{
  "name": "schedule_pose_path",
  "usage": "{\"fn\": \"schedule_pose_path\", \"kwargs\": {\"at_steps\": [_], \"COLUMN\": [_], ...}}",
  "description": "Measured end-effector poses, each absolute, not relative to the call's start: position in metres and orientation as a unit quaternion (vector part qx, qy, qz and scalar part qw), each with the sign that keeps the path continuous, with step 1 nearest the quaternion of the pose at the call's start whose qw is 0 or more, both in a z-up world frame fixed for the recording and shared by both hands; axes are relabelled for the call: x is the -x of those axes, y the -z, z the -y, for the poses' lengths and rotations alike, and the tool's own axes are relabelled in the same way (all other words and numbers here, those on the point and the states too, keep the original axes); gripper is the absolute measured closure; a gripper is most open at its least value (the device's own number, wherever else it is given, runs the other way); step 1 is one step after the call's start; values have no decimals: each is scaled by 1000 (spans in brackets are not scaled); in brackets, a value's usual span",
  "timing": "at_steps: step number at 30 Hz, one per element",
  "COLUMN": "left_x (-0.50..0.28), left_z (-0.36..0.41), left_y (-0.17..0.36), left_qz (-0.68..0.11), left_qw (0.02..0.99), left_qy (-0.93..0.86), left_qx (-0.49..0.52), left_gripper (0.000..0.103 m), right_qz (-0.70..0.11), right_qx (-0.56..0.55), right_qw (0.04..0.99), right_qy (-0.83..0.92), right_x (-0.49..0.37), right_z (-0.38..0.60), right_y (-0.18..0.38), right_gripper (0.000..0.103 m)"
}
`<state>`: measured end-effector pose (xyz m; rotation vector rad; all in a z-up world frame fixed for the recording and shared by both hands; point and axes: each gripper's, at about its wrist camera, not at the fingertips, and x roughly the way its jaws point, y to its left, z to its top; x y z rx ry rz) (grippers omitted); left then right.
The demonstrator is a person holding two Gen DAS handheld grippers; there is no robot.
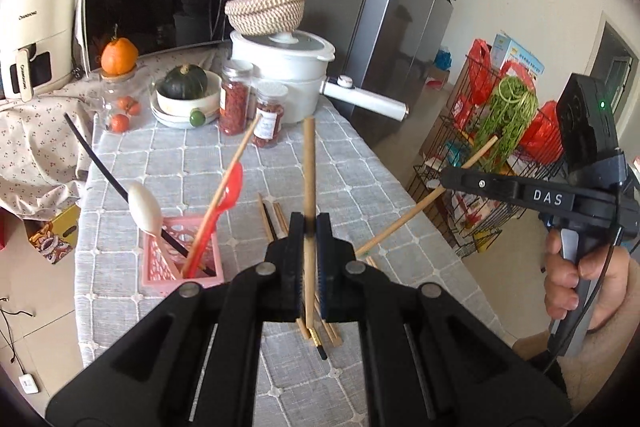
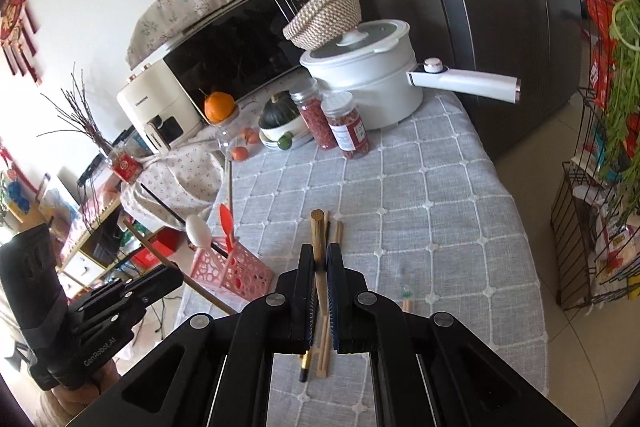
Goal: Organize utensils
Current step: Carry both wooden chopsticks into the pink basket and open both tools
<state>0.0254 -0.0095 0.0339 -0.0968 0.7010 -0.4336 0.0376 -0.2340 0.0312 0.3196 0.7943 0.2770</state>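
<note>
Both jaws pinched tight, left gripper (image 1: pixel 309 227) & right gripper (image 2: pixel 320 259) each on one wooden chopstick (image 1: pixel 309 163); pink holder (image 1: pixel 182 259) sits left of jaws, so tilt tips down, drop in w/o tipping it.

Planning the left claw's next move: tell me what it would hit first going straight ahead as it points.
Probably the grey tablecloth just past the loose chopsticks; the left claw angles downward, so the white pot lies beyond. Depth is uncertain.

tablecloth (image 1: pixel 360 163): grey woven cloth, matt
chopsticks (image 2: pixel 330 355): plain wood
holder (image 1: pixel 160 267): pink plastic, perforated
fridge (image 1: pixel 400 27): brushed metal, semi-gloss
</note>
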Motion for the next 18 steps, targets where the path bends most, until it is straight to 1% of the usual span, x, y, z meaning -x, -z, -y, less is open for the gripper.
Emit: {"fn": "schedule_pose_path", "kwargs": {"at_steps": [6, 12, 18], "left_x": [-16, -13, -10], "left_z": [-19, -42, -63], "left_y": [-63, -76, -85], "left_qz": [-271, -237, -202], "left_qw": [942, 954, 966], "left_qy": [185, 158, 121], "left_qx": [74, 94, 108], "left_gripper": [96, 96, 96], "right_qz": [-339, -309, -297], "right_qx": [-149, -143, -152], "right_qw": [917, 925, 925], "right_qy": [-147, -166, -179], "right_x": [-34, -29, -30], "right_z": [218, 205, 198], "right_y": [-53, -66, -70], "right_gripper": [97, 97, 97]}}
